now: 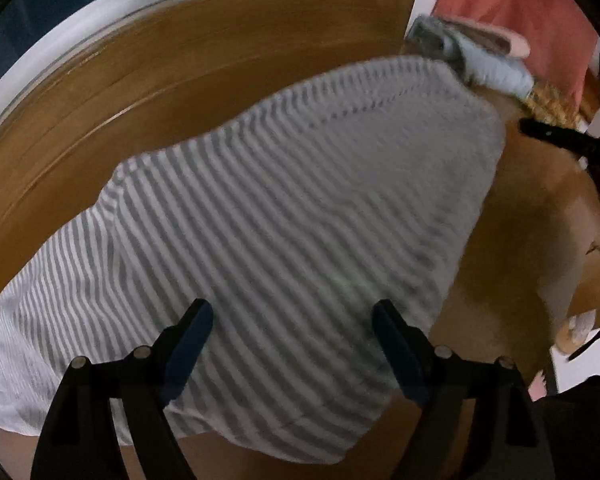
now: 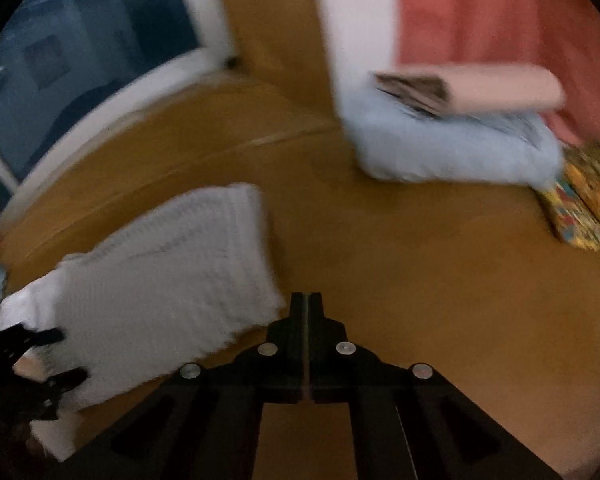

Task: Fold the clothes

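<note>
A grey-and-white striped garment (image 1: 284, 200) lies spread flat on the wooden table (image 1: 160, 80). My left gripper (image 1: 292, 320) hovers over its near part, jaws open wide, with nothing pinched between the fingers. In the right wrist view the same garment (image 2: 172, 280) lies to the left, with the left gripper (image 2: 56, 360) at its lower left corner. My right gripper (image 2: 307, 300) is shut and empty, over bare table just right of the garment's edge. It shows as a black tip (image 1: 540, 132) past the garment's far right side.
A folded stack stands at the back right: a light blue cloth (image 2: 452, 148) with a pink one (image 2: 492, 88) on top. A colourful patterned item (image 2: 580, 208) lies beside it. A red curtain (image 2: 500, 12) hangs behind, and a white-framed window (image 2: 80, 60) is at the left.
</note>
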The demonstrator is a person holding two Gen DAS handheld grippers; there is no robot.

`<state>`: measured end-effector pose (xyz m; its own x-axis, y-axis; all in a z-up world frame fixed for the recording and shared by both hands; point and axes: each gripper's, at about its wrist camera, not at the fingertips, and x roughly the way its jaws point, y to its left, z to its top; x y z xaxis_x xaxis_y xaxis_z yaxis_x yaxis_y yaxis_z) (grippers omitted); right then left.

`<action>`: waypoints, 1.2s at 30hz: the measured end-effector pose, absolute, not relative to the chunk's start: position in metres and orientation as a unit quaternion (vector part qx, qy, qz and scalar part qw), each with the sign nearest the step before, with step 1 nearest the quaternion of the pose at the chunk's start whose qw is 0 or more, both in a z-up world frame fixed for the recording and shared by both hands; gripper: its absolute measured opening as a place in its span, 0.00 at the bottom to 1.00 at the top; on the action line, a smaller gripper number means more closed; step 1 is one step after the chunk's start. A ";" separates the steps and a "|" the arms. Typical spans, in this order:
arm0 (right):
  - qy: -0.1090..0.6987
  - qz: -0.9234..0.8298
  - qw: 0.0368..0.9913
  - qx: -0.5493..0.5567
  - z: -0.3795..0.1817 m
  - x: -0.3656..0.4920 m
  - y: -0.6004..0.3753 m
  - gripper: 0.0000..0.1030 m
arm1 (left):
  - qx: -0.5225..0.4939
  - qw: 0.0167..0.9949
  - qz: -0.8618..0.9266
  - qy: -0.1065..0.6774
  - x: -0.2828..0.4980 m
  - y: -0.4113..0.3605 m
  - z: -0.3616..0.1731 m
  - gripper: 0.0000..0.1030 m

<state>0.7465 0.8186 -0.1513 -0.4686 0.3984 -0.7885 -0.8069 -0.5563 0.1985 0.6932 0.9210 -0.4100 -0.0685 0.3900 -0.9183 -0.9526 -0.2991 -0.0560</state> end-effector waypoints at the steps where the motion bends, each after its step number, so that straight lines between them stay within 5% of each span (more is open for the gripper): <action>1: 0.278 0.823 0.353 -0.348 -0.147 0.736 0.816 0.04 | -0.458 0.507 0.663 0.306 0.694 0.922 -0.410 0.78; 8: 0.220 0.825 0.318 -0.412 -0.176 0.684 0.825 0.05 | -0.450 0.494 0.668 0.329 0.703 0.921 -0.421 0.79; 12: 0.288 0.790 0.327 -0.430 -0.178 0.694 0.842 0.03 | -0.442 0.492 0.679 0.319 0.697 0.915 -0.411 0.78; 18: 0.224 0.846 0.260 -0.408 -0.133 0.658 0.834 0.18 | -0.443 0.448 0.726 0.275 0.632 0.916 -0.392 0.78; 25: 0.185 0.826 0.271 -0.459 -0.188 0.617 0.861 0.18 | -0.457 0.393 0.752 0.266 0.575 0.944 -0.413 0.78; 36: 0.193 0.846 0.249 -0.429 -0.164 0.631 0.850 0.18 | -0.446 0.414 0.755 0.243 0.578 0.939 -0.396 0.79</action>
